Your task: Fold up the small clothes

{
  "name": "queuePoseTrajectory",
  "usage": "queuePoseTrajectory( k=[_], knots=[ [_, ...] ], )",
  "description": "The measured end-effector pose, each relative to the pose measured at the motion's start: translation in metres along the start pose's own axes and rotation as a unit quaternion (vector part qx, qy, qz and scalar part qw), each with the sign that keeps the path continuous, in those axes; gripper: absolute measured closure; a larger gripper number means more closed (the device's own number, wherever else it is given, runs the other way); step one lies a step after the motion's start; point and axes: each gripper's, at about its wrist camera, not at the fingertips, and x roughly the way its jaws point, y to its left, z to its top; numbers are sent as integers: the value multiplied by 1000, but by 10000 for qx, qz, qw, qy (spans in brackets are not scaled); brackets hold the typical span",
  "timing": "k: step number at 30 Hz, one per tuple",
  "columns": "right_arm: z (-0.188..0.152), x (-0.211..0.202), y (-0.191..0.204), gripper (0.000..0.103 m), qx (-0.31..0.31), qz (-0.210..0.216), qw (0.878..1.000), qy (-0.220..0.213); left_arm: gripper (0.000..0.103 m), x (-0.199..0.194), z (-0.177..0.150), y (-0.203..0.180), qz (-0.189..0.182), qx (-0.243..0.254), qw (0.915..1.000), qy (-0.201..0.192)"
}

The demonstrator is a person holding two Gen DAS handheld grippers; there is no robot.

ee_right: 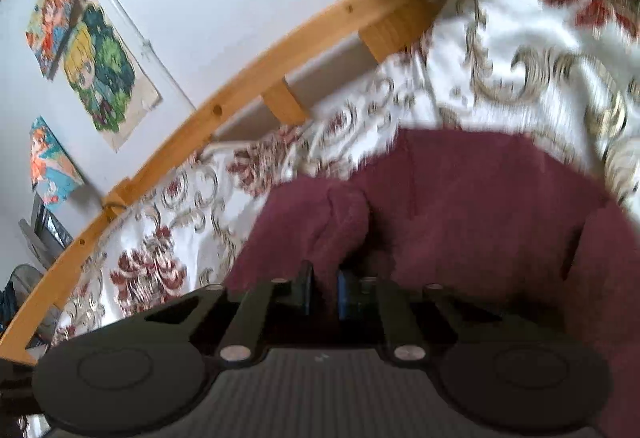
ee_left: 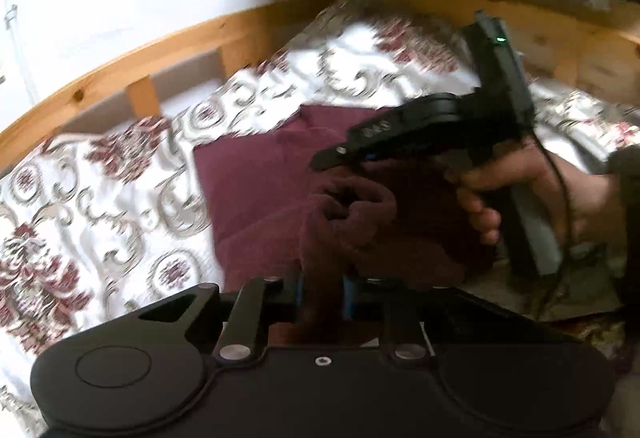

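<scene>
Item: one small maroon fleece garment [ee_left: 256,190], soft and napped, lying on a white bedspread printed with grey scrolls and dark red flowers [ee_left: 100,206], in the middle of the bed, with its far part spread flat and its near edge gathered up off the cover. Left gripper [ee_left: 320,290], black, two-fingered with blue pads: fingers drawn nearly together and pinching a bunched fold of the maroon cloth, which rises in a rumpled knot just beyond the pads. Right gripper [ee_right: 324,294], same make: fingers likewise pressed close on a ridge of the fleece at the garment's near edge; from the left wrist view it comes in from the right, its black fingers over the cloth, carried by a person's hand [ee_left: 520,198] wrapped round the handle. Purpose of the hold, as a judgement: two pinches set apart along one edge let that edge be lifted and carried over the flat part as one fold, with the flat far portion serving as the base (the bed gives a soft, yielding support, so a pinch likely takes cloth alone). Surroundings: curved pine bed rail [ee_right: 280,78] on the far side; pale wall behind with colourful cartoon posters [ee_right: 104,74]. Both views are motion-blurred; which part of the garment is gripped cannot be told.
</scene>
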Motion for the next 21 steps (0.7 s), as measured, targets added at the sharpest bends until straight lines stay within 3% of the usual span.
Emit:
queuePoseTrajectory(
  k=[6,15,21],
  knots=[
    [22,-23,4,91,-250,-147,9987,-425,86,1,11,-18,-383,152,9988,-260],
    [32,-51,9,91,-866,-551,9921,-717,86,20,25,-49,-910,309,9946,-397],
    [36,-68,3,91,-920,-805,9890,-834,87,34,33,-61,-1249,346,9907,-413]
  ],
)
